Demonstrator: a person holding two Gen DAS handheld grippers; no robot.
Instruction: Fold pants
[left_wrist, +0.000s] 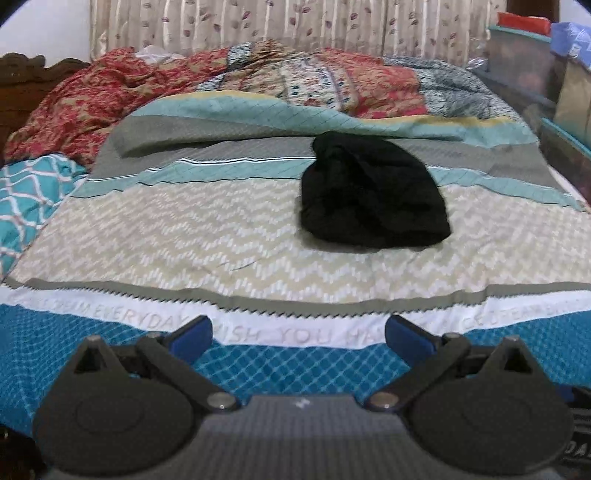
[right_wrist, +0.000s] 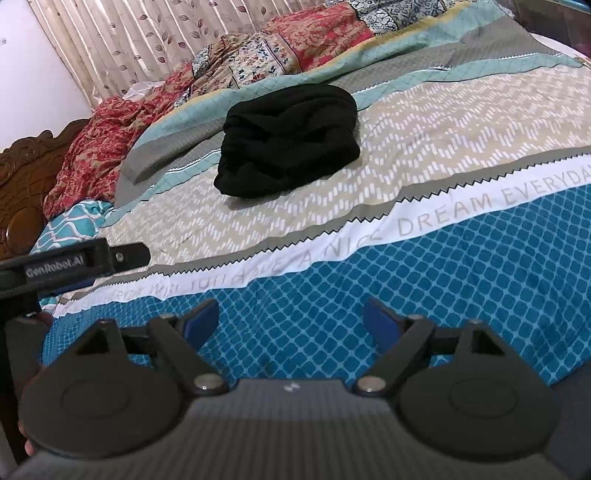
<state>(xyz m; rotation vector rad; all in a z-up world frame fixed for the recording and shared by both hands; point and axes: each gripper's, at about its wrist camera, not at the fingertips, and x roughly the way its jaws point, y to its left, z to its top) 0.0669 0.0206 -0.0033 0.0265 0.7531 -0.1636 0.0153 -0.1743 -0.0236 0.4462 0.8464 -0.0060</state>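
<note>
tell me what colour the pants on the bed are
Black pants, clearest in the right wrist view.

Both views are lit by soft, even indoor light with no glare, moderately bright on the patterned bedspread, while the black pants read as a nearly detail-less dark mass that throws only a faint, diffuse shadow along its lower edge. Fisheye distortion bows the bed's stripes and the curtain at the top of the frame, and the corners fall into black vignette. The left wrist view is slightly soft overall, its printed lettering in the lower centre smeared, whereas in the right wrist view the lettering at centre right is sharper.
</note>
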